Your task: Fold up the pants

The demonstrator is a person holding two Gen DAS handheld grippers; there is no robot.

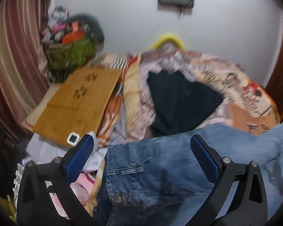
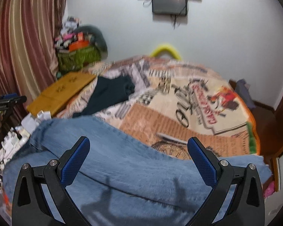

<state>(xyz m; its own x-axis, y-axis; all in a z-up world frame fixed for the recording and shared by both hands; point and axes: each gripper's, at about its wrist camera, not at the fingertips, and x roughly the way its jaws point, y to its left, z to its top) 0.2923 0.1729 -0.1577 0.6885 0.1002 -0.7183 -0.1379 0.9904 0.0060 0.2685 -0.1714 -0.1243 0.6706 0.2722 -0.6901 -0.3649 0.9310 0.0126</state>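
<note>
Both claws are spread wide with nothing between their blue pads. Left claw (image 1: 142, 141) hovers over the waist end of the jeans (image 1: 160, 169), where a back pocket slit and a metal button (image 1: 118, 199) show at about 7 o'clock in its view; right claw (image 2: 138, 144) hovers over the plain leg cloth of the same jeans (image 2: 122, 179).

The jeans lie on the bed, on top of a printed blanket (image 2: 179, 116), and fill the near half of both views. Judging by the two cameras, the long axis runs side to side across the near edge of the bed, waist toward 9 o'clock and the leg hems toward 3 o'clock, where a raw edge shows at the far right of the right view. The legs seem laid one on the other, though blur makes this uncertain.

Holding one claw at each end probably sets up a lengthwise fold: each can pinch its own end and bring the hems to the waist.

A dark garment (image 1: 181, 101) rests farther back on the blanket near 12 o'clock, apart from the jeans. A wooden board (image 1: 79, 98) sits at 10 o'clock beside the striped curtain (image 1: 13, 56).
</note>
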